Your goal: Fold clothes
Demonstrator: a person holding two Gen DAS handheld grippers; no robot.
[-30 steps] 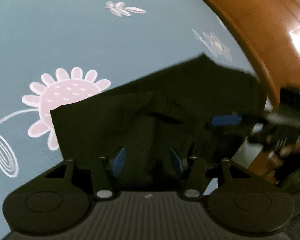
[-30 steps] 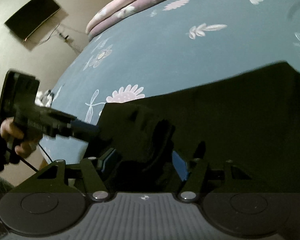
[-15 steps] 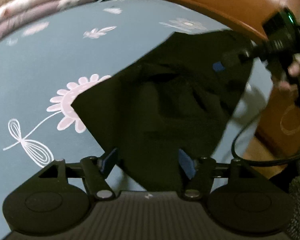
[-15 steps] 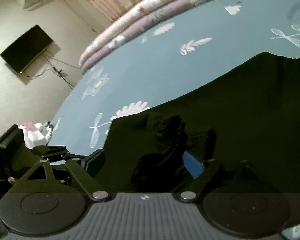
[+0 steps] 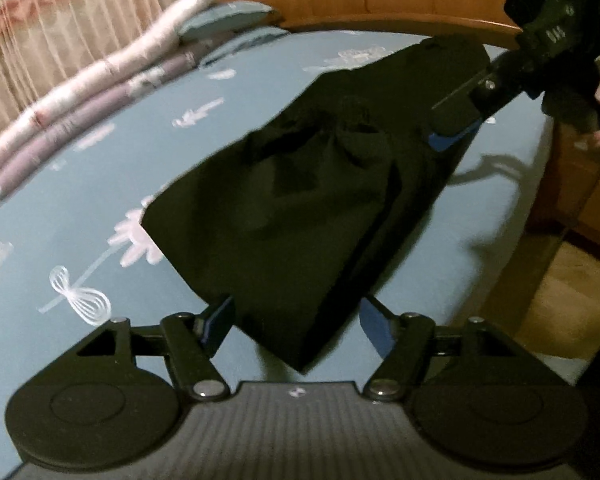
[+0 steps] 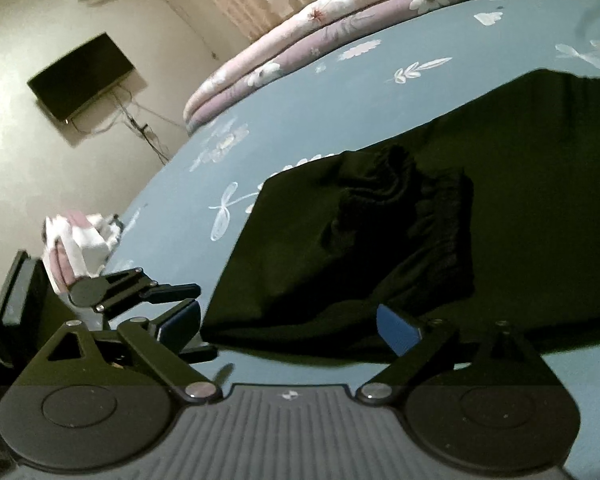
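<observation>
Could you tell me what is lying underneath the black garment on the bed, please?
The black garment lies on the blue flowered bedsheet; part of a pink flower print shows beside its edge. Whatever else lies beneath is covered.

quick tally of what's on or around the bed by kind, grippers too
black garment: 1
folded quilts at the far edge: 2 (one pink, one purple)
pillow: 1
wall tv: 1
grippers: 2, left gripper and right gripper, both open
total: 7

Black garment (image 5: 300,208) — folded, rumpled gathered band on top, flat on blue floral bedsheet (image 5: 100,168)
</observation>
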